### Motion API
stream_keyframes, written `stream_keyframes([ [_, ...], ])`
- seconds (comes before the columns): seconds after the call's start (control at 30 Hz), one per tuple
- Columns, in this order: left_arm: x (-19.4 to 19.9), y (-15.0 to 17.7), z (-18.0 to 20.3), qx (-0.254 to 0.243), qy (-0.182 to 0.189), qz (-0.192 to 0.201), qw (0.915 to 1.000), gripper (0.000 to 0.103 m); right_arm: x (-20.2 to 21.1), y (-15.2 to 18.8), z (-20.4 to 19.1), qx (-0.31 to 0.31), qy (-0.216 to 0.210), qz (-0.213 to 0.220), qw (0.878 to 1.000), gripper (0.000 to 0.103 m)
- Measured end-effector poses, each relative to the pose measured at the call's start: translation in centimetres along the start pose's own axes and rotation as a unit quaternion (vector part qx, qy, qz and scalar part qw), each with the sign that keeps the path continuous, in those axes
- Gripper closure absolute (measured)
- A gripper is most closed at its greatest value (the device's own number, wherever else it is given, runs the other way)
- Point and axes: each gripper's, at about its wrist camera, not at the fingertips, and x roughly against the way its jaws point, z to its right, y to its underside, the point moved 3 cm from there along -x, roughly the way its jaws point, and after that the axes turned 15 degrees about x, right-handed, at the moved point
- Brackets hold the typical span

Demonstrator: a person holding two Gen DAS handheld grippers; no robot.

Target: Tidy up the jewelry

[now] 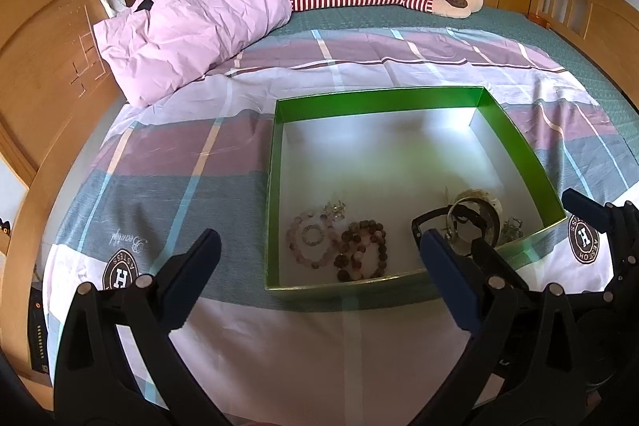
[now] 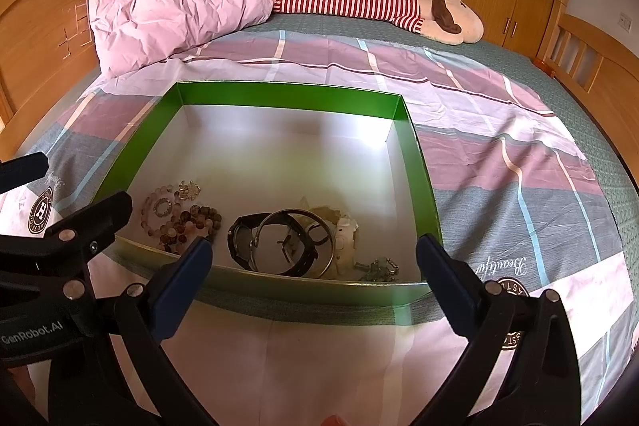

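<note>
Round-beaded bracelets (image 1: 361,250) and a black watch (image 2: 275,242) lie inside the glossy green box (image 2: 287,94). The left gripper (image 1: 319,258) and right gripper (image 2: 313,262) both gape wide, holding nothing.

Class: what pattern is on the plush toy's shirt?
Red and white stripes on the plush toy's shirt, clearest in the right wrist view.

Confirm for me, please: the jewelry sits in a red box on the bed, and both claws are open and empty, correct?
Not quite: the box is green, not red, as the right wrist view shows. The jewelry does sit in it on the bed, and the left claw and right claw are open and empty.
</note>
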Motion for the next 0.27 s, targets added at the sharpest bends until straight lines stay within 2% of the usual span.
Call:
stream_keyframes([
  [0.27,-0.28,-0.38,-0.61,0.013,0.009,-0.015,0.9998,0.002,-0.48,0.56,0.45,-0.004,-0.014,-0.010,1.000,0.001],
])
